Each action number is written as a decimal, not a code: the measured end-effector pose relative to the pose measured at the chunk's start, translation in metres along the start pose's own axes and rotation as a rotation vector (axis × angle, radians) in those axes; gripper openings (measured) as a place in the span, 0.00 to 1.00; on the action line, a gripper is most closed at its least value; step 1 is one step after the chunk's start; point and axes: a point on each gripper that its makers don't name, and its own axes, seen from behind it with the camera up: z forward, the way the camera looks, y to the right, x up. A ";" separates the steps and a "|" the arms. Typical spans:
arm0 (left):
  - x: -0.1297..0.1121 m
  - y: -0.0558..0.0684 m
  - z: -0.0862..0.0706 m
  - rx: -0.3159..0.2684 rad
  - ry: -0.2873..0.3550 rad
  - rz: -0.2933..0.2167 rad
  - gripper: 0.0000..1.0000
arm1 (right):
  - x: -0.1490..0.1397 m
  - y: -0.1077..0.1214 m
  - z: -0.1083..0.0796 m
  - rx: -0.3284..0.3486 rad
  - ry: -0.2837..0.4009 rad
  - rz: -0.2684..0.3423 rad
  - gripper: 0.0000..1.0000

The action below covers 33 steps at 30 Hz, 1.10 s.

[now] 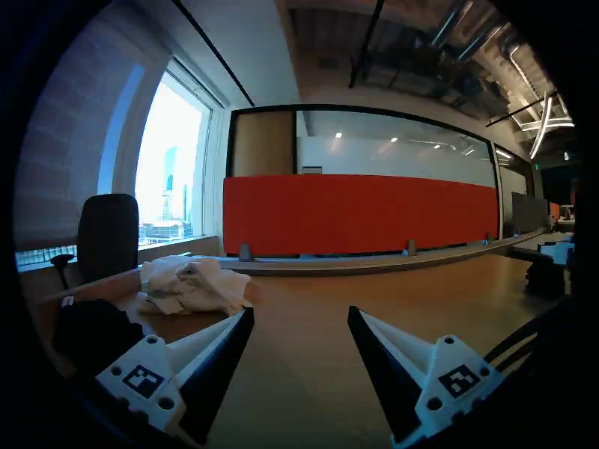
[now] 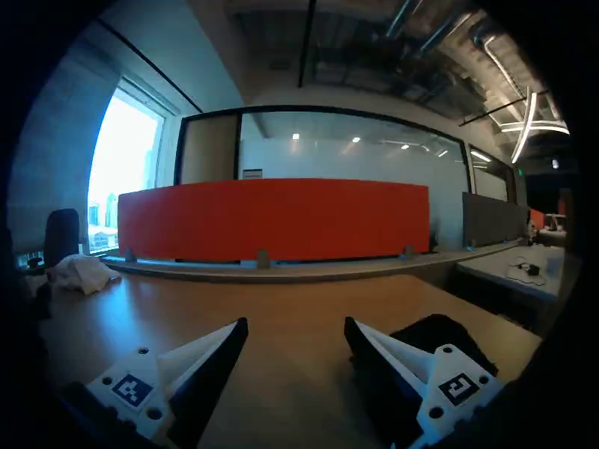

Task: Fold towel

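Both left gripper and right gripper gape apart; crumpled white towel sits heaped.

The towel is seen in white against the warm brown wood of the tabletop. The divider panel is coloured orange-red. The left gripper and right gripper are finished in black and white, with black-and-white square-patterned tags. The office chair is black.
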 end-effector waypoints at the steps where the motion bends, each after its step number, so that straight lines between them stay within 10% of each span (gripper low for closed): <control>1: 0.000 0.000 0.000 0.000 0.000 0.000 0.93 | -0.002 0.000 0.000 0.002 0.000 0.000 1.00; 33: -0.001 0.000 0.000 0.000 0.001 0.000 0.93 | -0.005 -0.011 -0.006 0.040 0.044 -0.012 1.00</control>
